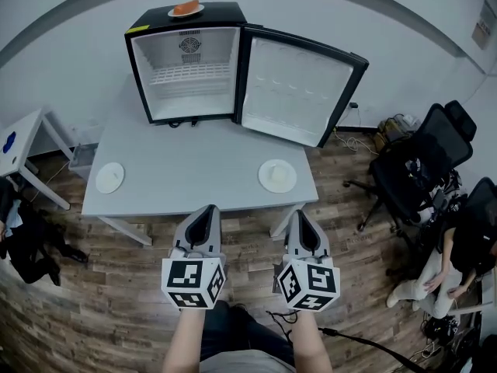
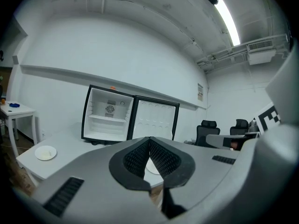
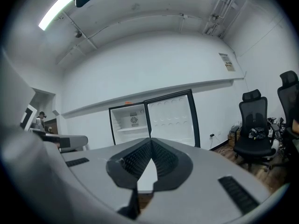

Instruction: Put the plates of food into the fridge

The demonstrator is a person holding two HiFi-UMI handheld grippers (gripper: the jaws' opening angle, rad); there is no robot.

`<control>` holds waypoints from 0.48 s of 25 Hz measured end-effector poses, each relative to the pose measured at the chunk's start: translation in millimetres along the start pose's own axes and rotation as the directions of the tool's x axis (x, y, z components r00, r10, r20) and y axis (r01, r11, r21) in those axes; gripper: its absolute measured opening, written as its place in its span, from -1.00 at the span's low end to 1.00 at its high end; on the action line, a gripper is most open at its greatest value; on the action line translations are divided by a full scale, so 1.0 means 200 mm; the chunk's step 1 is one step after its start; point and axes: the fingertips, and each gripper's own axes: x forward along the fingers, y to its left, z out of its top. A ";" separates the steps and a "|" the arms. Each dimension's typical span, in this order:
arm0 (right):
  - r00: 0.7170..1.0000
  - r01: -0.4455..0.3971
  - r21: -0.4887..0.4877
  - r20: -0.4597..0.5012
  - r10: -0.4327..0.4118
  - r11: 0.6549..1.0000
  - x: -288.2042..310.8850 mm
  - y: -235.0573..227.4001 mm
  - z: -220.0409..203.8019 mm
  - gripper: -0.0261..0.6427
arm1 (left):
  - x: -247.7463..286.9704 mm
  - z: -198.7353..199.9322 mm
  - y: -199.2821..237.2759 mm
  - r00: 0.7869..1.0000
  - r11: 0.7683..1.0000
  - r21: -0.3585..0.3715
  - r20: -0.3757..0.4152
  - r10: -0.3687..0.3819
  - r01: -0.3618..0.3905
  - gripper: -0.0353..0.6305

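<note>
A wood-plank floor carries a grey, smooth, rectangular table. At the tabletop's back edge stands a boxy black fridge with a white ribbed inside and a wire shelf. Its door is swung wide to the right and overhangs the back right corner. Black mesh office chairs crowd the floor to the right; the floor along the front edge is free.

The left gripper and right gripper, grey shells with dimpled black pads, hang just off the front edge, jaws pressed together on nothing.

One round white plate lies at the front left corner, another near the front right. A third plate, with orange food, sits on the fridge's top.
</note>
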 end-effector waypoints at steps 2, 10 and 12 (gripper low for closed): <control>1.000 0.006 0.005 -0.005 -0.006 1.000 0.04 -0.04 0.00 -0.88 | 0.07 -0.01 -0.01 1.000 1.000 -0.001 -0.008 -0.006 0.006 -0.87; 0.999 0.043 0.016 -0.010 -0.043 0.999 0.28 -0.19 0.00 -0.88 | 0.40 -0.02 -0.05 0.998 0.998 -0.004 -0.027 -0.059 0.059 -0.87; 0.999 0.053 0.019 -0.009 -0.053 0.998 0.35 -0.22 0.02 -0.88 | 0.49 0.00 -0.05 0.997 0.997 -0.005 -0.028 -0.072 0.071 -0.87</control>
